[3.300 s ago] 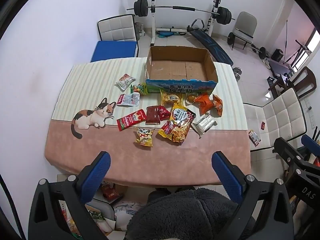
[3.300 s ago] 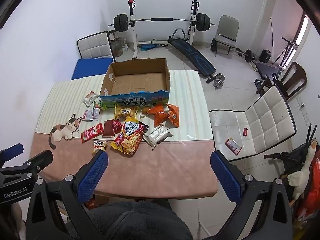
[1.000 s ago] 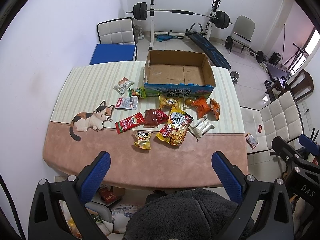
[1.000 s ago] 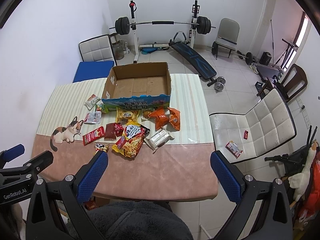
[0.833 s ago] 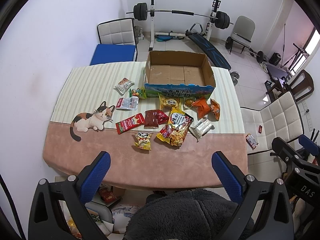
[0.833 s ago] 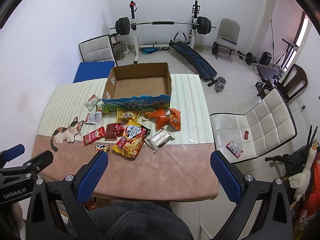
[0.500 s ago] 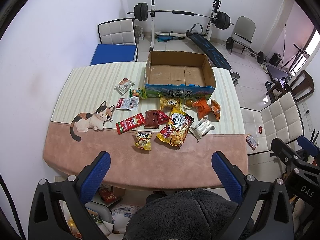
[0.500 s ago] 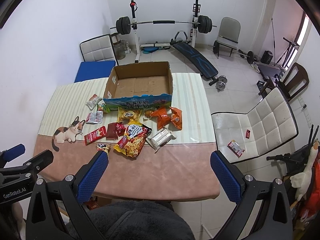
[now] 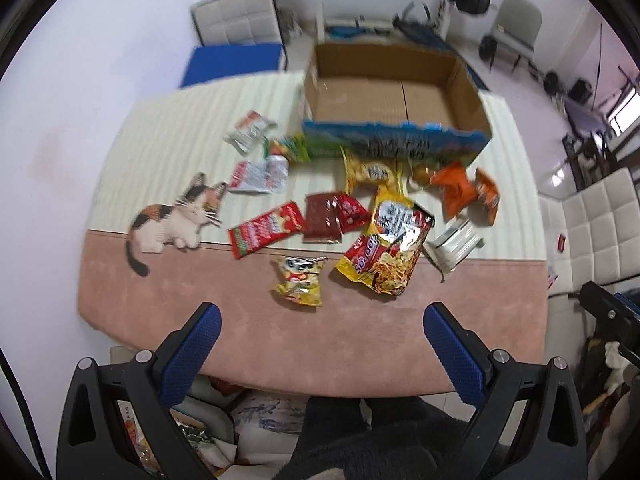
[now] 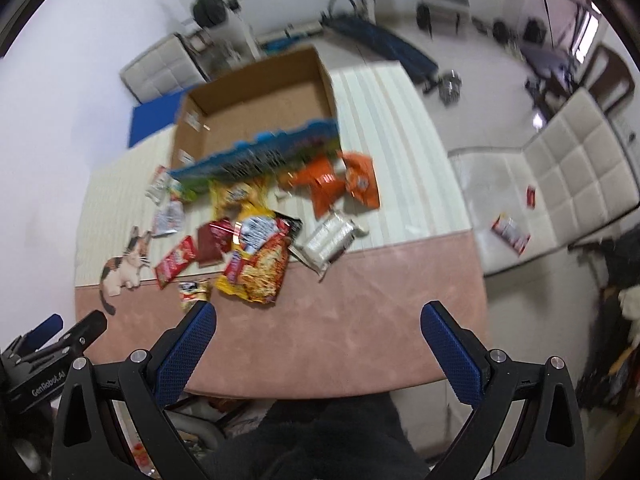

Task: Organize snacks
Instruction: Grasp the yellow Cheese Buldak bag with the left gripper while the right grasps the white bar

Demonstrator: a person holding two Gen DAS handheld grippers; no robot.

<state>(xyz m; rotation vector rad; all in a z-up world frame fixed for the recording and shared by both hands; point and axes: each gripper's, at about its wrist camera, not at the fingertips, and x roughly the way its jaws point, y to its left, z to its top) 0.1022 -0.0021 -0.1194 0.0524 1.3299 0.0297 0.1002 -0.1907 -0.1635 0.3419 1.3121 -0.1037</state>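
Both of our views are smeared by motion, the right wrist view worst, so the print on the wrappers is unreadable and we name the snacks by colour and shape only. Our left gripper (image 9: 320, 330) hangs above the near pink edge of the table (image 9: 400, 344) with its blue-padded fingers (image 9: 192, 354) spread wide and nothing between them; our right gripper (image 10: 316, 328) is likewise splayed and empty, and its left finger cuts across the bottom of a small yellow packet (image 10: 194, 293). At the lower left of the right view we can see part of the other tool's black frame (only its edge, not its jaws). The cardboard box (image 9: 394, 98) stands at the far side of the table, open at the top, and what we see of its brown floor is bare; its near wall hides the strip of floor just behind it. All the snacks lie outside it on the tablecloth: a large yellow noodle bag (image 9: 386, 250) near the middle, two orange packets (image 9: 460, 190) and a white wrapped pack (image 9: 454, 242) to its right, a dark red packet (image 9: 332, 216) and a long red sachet (image 9: 266, 232) to its left, beside the printed cat (image 9: 176, 220). A green packet (image 9: 290, 148) is tucked against the box's left corner, partly hidden.
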